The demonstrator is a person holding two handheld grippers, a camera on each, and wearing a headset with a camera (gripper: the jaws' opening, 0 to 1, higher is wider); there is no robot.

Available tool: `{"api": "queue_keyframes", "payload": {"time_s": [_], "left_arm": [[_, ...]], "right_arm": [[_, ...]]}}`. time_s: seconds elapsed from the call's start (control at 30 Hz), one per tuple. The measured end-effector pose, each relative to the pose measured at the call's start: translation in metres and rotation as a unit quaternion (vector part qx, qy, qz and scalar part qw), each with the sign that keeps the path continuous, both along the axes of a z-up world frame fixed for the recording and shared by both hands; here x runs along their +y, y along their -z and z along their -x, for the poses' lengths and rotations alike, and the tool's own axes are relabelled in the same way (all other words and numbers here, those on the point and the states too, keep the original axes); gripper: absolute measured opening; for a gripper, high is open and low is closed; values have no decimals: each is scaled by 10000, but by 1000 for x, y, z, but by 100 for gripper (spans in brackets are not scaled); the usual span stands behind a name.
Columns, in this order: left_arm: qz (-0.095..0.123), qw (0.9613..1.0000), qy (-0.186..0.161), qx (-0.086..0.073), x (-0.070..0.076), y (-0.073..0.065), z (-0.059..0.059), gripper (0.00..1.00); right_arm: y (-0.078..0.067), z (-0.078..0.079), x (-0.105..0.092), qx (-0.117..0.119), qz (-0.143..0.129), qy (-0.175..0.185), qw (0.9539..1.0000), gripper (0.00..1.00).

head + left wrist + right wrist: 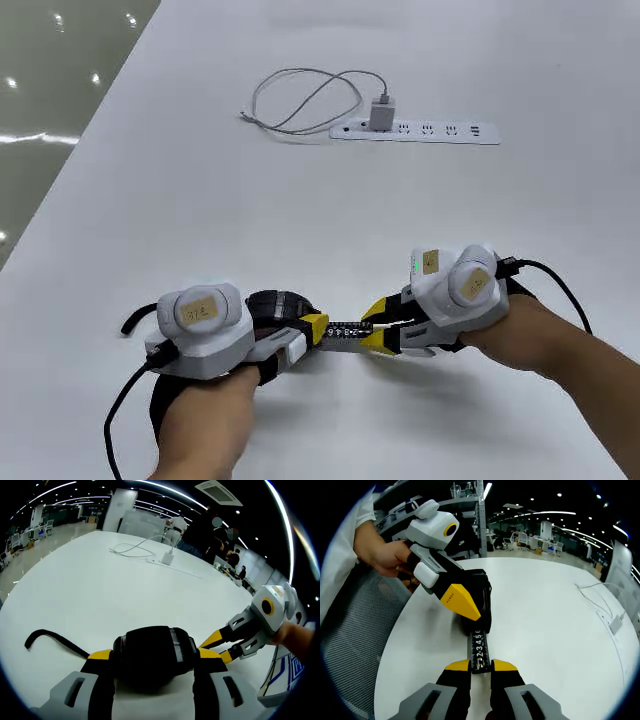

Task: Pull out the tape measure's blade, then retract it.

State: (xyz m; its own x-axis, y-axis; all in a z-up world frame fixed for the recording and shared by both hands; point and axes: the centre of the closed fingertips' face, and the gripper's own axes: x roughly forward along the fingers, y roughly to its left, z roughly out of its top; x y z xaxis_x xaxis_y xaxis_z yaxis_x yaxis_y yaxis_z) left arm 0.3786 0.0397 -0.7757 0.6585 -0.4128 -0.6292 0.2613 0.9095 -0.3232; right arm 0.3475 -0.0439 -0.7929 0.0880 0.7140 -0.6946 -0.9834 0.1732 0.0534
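The black tape measure case sits low on the white table, and my left gripper is shut on it. In the left gripper view the case fills the space between the yellow-tipped fingers. A short length of black blade with white numbers runs from the case to my right gripper, which is shut on the blade's end. In the right gripper view the blade leads from the case down to the pinching fingertips.
A white power strip with a plugged charger and a coiled white cable lies at the far side of the table. The table's left edge borders a green floor. A black strap trails from the case.
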Motion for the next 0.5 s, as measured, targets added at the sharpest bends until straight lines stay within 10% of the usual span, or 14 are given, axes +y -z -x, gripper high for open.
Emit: {"api": "queue_keyframes", "payload": {"time_s": [0.5], "left_arm": [[4,10000,4,16,0,0,0,59]], "right_arm": [[2,-3,23,25,-143,-57,9999,11]]}}
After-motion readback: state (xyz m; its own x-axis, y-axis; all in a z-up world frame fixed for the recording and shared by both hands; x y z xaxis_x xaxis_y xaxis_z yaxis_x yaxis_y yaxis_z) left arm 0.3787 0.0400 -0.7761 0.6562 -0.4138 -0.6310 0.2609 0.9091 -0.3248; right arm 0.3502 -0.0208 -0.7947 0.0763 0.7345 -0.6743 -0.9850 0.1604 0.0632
